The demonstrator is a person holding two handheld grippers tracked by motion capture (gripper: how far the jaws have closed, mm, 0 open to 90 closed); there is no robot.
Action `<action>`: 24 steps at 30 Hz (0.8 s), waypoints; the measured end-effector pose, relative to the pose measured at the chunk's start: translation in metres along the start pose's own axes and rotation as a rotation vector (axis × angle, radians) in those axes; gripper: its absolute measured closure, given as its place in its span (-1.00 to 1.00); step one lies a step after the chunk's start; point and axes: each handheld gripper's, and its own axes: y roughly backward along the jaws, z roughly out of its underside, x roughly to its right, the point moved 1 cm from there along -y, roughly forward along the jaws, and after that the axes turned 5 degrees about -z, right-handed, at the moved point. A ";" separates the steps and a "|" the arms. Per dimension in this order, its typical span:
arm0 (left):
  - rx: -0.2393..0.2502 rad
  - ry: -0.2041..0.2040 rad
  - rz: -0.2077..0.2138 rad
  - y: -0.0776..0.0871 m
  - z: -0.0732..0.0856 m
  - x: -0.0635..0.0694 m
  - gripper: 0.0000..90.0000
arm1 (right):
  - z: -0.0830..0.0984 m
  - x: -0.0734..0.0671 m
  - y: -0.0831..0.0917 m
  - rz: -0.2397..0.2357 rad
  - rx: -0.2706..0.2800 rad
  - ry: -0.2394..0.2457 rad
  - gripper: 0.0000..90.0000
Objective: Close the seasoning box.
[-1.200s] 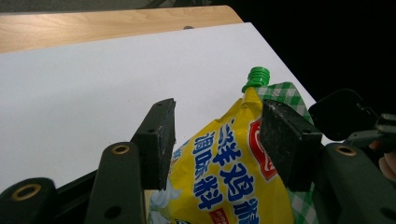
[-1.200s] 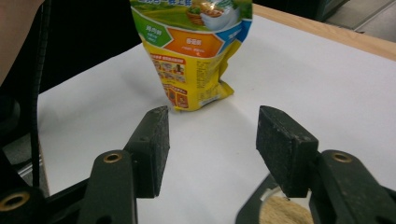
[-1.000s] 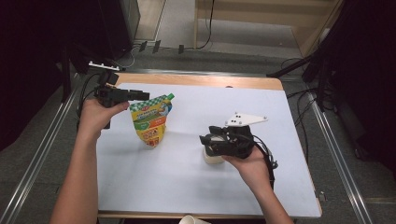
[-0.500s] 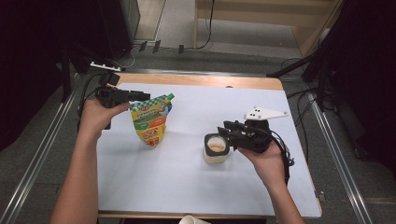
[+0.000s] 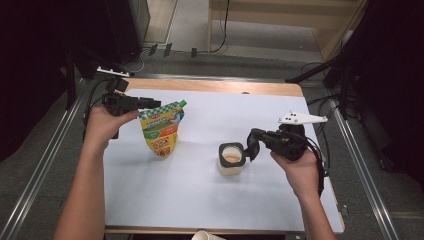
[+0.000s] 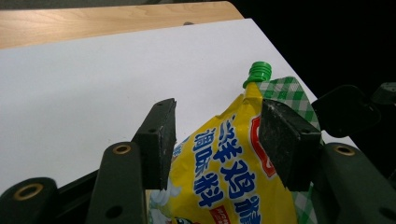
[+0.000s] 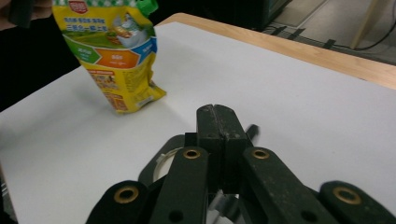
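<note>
The seasoning pouch stands upright on the white sheet, its green screw cap on; its top sits between the jaws of the left gripper, though whether the pads press on it I cannot tell. To the right of the pouch, well apart, stands a small jar, open-topped, with a pale tan filling; the right gripper sits just beside the jar's right rim, its jaws having just been closing and now pressed flat together with nothing between them. At the sheet's near edge, below the jar, shows a paper cup's rim; its contents are hidden.
</note>
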 end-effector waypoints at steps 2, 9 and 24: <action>0.001 0.000 0.002 0.000 0.000 0.000 0.05 | 0.001 0.005 0.003 0.016 0.000 -0.007 1.00; 0.001 -0.001 0.000 0.000 0.000 -0.001 0.05 | 0.010 0.017 0.000 0.057 -0.015 -0.032 1.00; -0.008 -0.001 -0.004 -0.003 0.001 0.000 0.05 | 0.021 0.021 -0.018 0.037 -0.046 -0.096 1.00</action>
